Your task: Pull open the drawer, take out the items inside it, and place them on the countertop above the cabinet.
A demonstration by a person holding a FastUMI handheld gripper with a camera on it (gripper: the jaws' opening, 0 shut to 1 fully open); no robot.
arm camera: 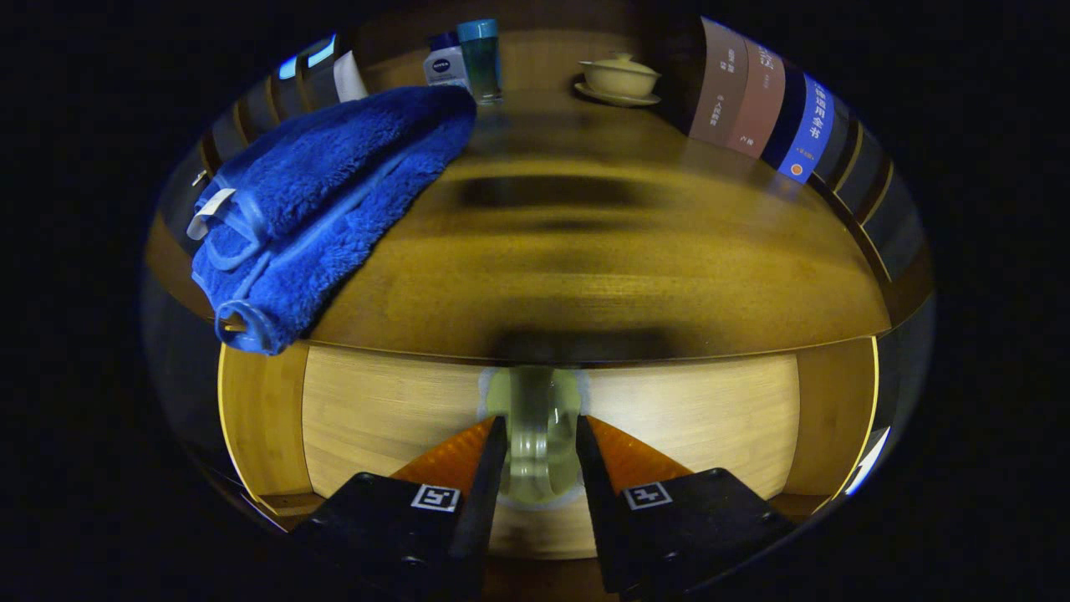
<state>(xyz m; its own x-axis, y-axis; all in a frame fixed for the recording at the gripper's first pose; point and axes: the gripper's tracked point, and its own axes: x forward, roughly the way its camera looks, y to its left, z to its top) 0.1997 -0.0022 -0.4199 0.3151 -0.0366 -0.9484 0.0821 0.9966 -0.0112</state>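
Observation:
A pale wooden drawer front [669,418] sits flush under the countertop [602,267] of the cabinet. Its clear glassy knob [535,418] stands out from the middle of the front. My gripper [539,431] is right at the drawer, with the knob squeezed between both fingers [489,468]. The fingers are shut on the knob. What lies inside the drawer is hidden behind the front.
A folded blue towel [326,201] lies on the countertop's left side and hangs over its front edge. At the back stand a white bottle [445,63], a teal tumbler [481,54] and a cream lidded bowl on a saucer [620,77]. Books [761,104] stand upright at the right.

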